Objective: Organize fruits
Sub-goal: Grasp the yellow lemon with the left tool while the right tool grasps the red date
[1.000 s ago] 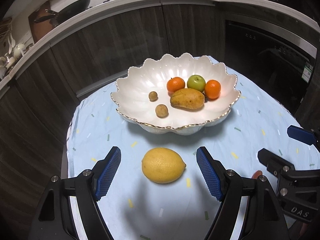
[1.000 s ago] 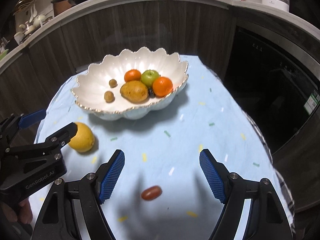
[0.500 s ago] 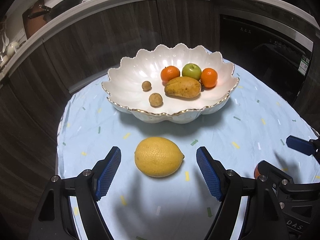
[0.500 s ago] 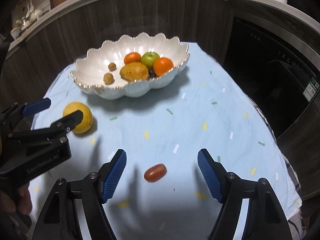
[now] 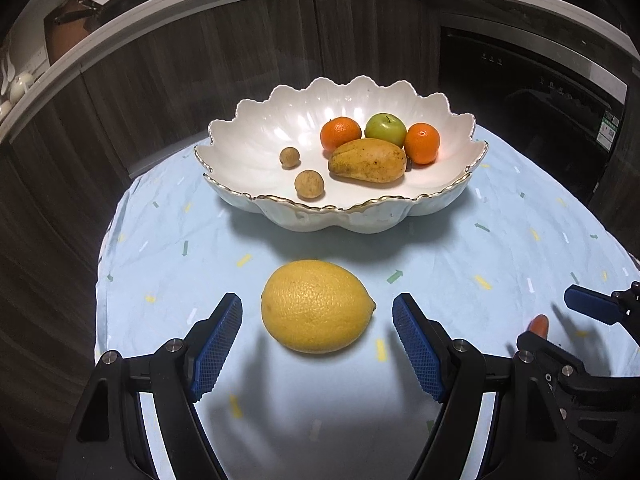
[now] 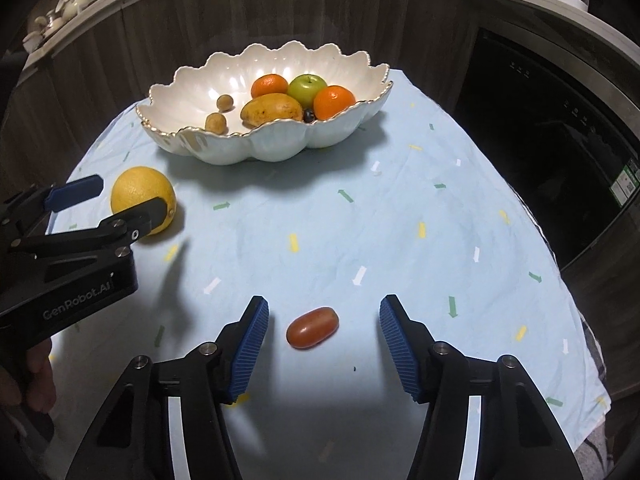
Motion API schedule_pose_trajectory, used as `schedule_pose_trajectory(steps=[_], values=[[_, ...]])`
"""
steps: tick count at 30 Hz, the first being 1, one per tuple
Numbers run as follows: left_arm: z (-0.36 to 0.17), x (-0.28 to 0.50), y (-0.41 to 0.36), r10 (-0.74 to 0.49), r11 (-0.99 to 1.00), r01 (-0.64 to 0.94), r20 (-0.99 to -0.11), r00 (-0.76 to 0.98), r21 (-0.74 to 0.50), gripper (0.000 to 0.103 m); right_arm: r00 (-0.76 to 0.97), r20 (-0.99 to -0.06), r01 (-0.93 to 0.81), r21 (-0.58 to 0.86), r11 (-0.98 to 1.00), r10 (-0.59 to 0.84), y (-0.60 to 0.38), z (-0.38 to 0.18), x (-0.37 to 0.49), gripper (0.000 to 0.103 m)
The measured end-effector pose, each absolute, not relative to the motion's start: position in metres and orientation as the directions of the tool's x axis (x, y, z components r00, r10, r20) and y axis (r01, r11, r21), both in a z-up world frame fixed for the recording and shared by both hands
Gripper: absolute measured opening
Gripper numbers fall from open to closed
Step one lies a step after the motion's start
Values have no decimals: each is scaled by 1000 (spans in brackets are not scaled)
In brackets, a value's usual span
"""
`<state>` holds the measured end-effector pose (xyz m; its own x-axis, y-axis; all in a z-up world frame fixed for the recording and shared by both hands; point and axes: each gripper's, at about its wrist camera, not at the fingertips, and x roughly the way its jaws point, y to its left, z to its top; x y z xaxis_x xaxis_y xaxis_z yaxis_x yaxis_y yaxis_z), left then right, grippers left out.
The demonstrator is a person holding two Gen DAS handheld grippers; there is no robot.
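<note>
Both claws released: left claw (image 5: 317,338) straddles round yellow lemon (image 5: 317,306), right claw (image 6: 324,340) straddles small red oblong tomato (image 6: 312,327); off-centre closing risks either rolling across the desk.

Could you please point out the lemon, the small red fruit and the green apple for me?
lemon (image 5: 316,306): left wrist view, middle of peel.
small red fruit (image 6: 312,327): right wrist view, its centre.
green apple (image 6: 307,86): right wrist view, front skin.

Bowl (image 6: 240,148) as landmark — bare cloth (image 6: 360,216) in front and right of it, passable. Front-left: lemon (image 6: 138,192) and left gripper (image 6: 108,204) block. Behind — dark cabinet wall (image 6: 160,36).
</note>
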<state>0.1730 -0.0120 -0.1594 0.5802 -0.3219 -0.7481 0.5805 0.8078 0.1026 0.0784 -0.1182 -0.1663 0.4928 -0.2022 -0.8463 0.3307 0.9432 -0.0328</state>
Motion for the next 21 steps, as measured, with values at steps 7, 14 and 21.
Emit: schedule_pose_trajectory(steps=[7,14,21], values=[[-165,179,-13,-339,817,571,-738,584,76,77,469,-861,334,-33,942,-197,-121,-177,81,51],[-173,182,-17,-350,811,582,-744,570,65,76,478,-859,319,-23,947,-182,-120,-181,84,44],[-174,183,-19,-345,819,569,-725,596,78,64,486,-861,314,9,949,-152,-119,-181,85,28]])
